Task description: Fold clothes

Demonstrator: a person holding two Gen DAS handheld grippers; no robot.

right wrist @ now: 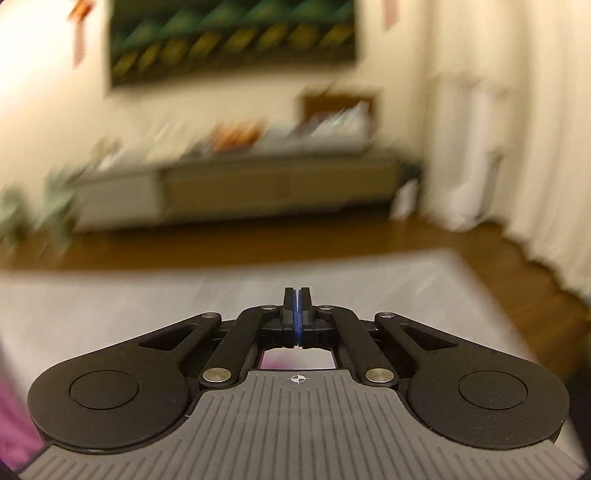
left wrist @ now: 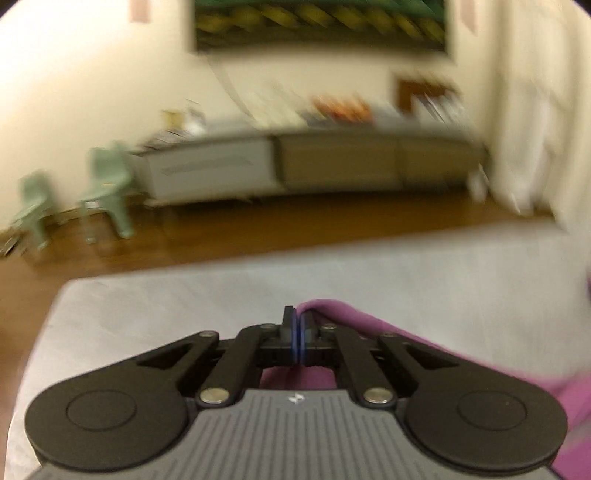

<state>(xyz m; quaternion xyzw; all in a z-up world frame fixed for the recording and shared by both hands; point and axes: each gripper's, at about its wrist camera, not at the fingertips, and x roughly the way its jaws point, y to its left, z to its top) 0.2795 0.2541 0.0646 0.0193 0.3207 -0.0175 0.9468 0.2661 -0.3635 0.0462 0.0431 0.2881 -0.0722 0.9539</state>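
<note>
Now left gripper (left wrist: 297, 314) pinches purple garment (left wrist: 443, 350), trailing rightward.

I'm looking into a home's living room: a long low sideboard (left wrist: 310, 162) with grey and tan fronts runs across the middle of the frame, its top crowded with blurred clutter. Two small green child's chairs (left wrist: 107, 188) stand at left on the wooden floor (left wrist: 258, 236). A big green-and-yellow painting (left wrist: 321, 24) hangs at top, pale curtains (right wrist: 517, 129) at right.
</note>
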